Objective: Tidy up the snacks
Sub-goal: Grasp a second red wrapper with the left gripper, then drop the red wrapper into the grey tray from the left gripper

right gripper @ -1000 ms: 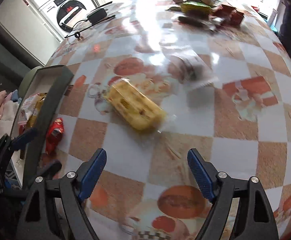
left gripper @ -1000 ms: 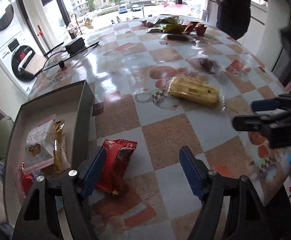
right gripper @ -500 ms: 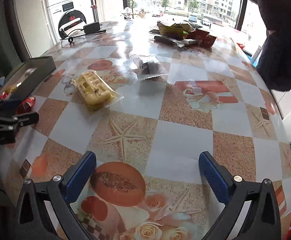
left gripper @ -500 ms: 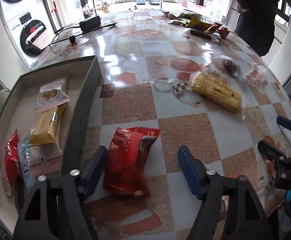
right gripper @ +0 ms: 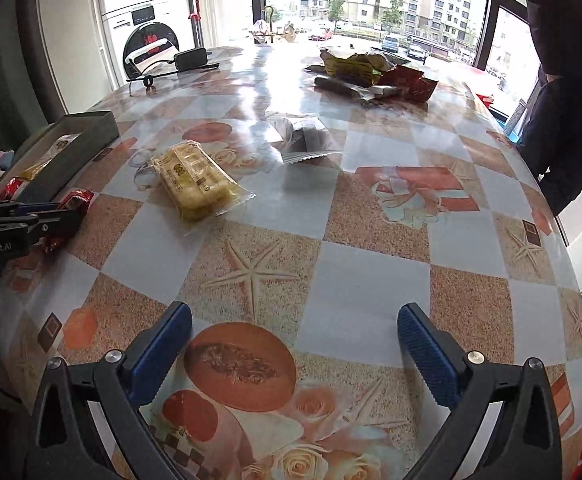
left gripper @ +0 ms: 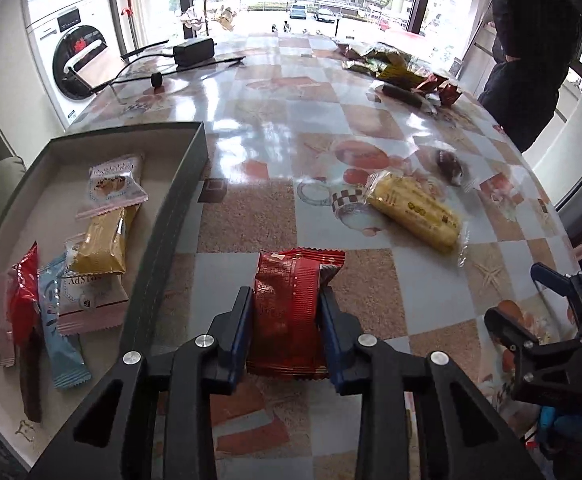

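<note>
Closing on the crinkled red foil snack packet (left gripper: 289, 312), the left gripper (left gripper: 287, 320) now has its blue pads pressed against both sides of it, where half a second ago they were spread apart around it. The packet lies on the checkered glossy tablecloth (left gripper: 251, 216), just beside the dark shallow cardboard box (left gripper: 171, 208) with sorted snacks. I judge the lift into the box comes next. The right gripper (right gripper: 295, 344) hovers wide open, holding nothing.

Daylight through tall windows (right gripper: 371, 0) facing apartment blocks glares on a checked table (right gripper: 371, 280); stacked washing machines (left gripper: 67, 40) stand left.
</note>
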Demonstrator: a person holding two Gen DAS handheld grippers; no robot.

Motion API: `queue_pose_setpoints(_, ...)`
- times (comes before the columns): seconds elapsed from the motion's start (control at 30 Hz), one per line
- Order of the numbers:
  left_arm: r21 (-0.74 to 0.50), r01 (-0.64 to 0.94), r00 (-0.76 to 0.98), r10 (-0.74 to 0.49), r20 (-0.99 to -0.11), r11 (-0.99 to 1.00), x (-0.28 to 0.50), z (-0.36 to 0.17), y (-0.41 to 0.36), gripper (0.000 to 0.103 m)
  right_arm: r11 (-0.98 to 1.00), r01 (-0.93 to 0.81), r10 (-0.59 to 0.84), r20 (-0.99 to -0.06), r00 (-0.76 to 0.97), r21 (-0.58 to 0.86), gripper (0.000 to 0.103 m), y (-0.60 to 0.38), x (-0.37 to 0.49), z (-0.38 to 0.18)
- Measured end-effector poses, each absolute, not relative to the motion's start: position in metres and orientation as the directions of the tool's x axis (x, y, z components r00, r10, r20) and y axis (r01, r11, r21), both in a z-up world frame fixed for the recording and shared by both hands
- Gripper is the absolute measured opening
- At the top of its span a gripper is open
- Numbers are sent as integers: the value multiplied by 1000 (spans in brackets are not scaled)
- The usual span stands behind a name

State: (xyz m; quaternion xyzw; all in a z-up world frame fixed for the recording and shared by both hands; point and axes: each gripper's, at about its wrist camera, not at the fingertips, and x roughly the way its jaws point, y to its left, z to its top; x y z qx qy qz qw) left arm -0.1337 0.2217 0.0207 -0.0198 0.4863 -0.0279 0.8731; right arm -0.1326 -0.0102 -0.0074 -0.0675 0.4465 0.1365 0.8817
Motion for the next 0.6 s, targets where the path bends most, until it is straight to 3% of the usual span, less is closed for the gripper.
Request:
queue_pose_setpoints(0.4,-120,-37,623,-70,-779,992,-144,62,248,35,954,-301,180,-806,564,2,103,-8,-133,-7)
queue_pose_setpoints(0.6,-121,-185,650,29,-760,975,-147,74,299,35,954,-301,180,-806,565,2,103,-8,-133,-7)
